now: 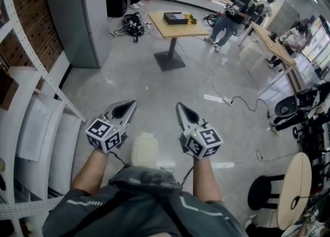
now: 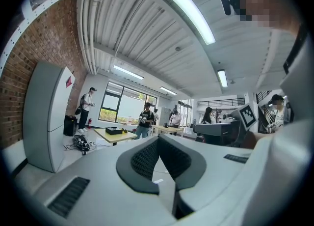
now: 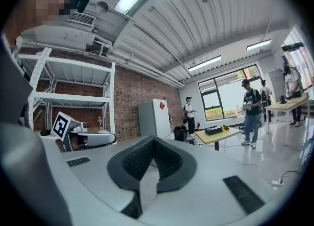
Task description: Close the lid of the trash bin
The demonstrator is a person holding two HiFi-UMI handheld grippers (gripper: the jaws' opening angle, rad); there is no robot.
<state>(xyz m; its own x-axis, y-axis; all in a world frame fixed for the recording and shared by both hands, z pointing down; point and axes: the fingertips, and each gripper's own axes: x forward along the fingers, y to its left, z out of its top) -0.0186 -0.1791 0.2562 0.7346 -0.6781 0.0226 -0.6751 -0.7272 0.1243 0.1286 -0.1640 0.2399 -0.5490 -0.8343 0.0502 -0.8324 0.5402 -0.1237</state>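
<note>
Hovering side by side above the grey floor (image 1: 154, 89), the left gripper (image 1: 131, 105) and right gripper (image 1: 180, 107) point forward; both have their jaws pressed together, holding nothing. Low between the person's forearms sits a cream trash bin (image 1: 144, 150).

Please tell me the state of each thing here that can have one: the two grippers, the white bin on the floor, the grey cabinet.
left gripper: shut, nothing between the jaws, held in the air.
right gripper: shut, nothing between the jaws, held in the air.
trash bin: lid seems to lie down flat, seen from above; not certain.
grey cabinet: doors shut.
</note>
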